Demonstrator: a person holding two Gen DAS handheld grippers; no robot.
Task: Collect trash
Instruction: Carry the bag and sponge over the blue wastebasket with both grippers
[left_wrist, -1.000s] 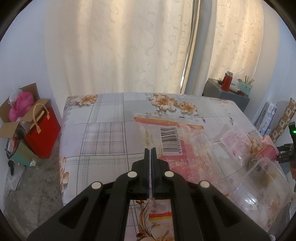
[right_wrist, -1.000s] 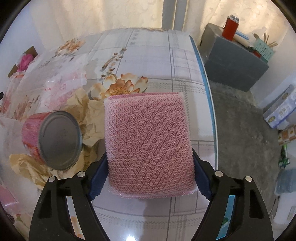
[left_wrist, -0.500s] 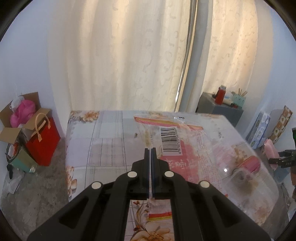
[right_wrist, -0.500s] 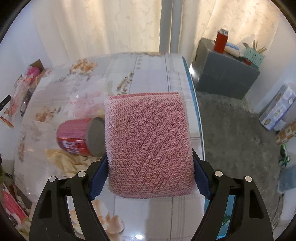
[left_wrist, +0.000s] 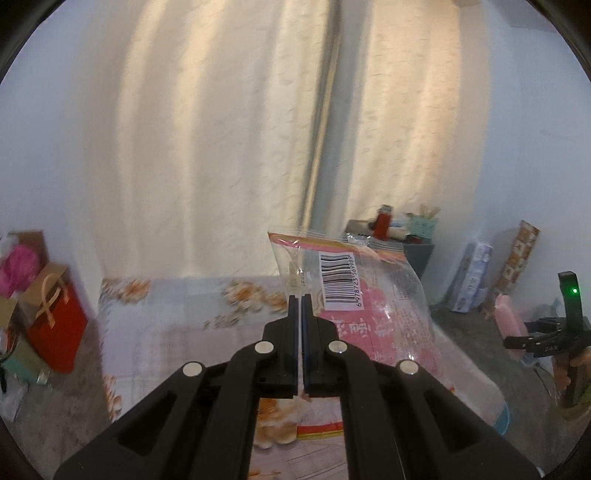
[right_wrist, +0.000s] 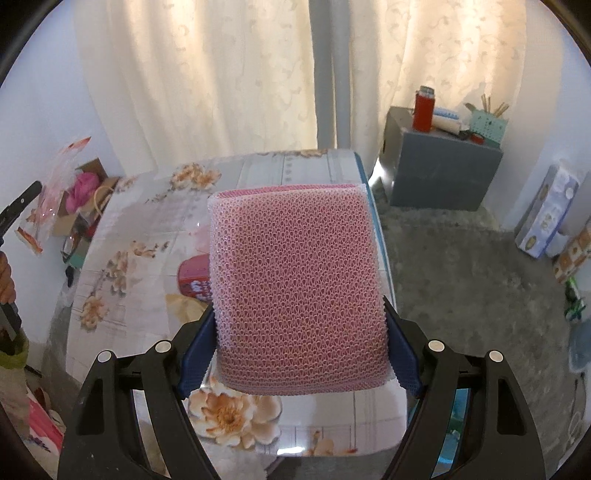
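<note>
My left gripper (left_wrist: 299, 300) is shut on a clear and pink plastic wrapper (left_wrist: 364, 295) with a barcode, held up in the air above the floral table (left_wrist: 177, 325). My right gripper (right_wrist: 301, 354) is shut on a pink mesh sponge (right_wrist: 299, 291), held above the table (right_wrist: 258, 177). A red can (right_wrist: 194, 278) lies on its side on the table, partly hidden behind the sponge, next to crumpled yellowish paper (right_wrist: 184, 304). The right gripper also shows at the far right of the left wrist view (left_wrist: 517, 338), and the wrapper at the far left of the right wrist view (right_wrist: 55, 188).
A red gift bag (left_wrist: 55, 325) and cardboard boxes (left_wrist: 14, 306) stand on the floor left of the table. A grey cabinet (right_wrist: 439, 170) with a red flask (right_wrist: 424, 109) stands by the curtain. Packages (right_wrist: 550, 221) lean on the right wall. Grey carpet (right_wrist: 461, 280) lies right of the table.
Both grippers have risen and pulled back from the table with their loads still held. The table and can now look smaller and lower in both views.
</note>
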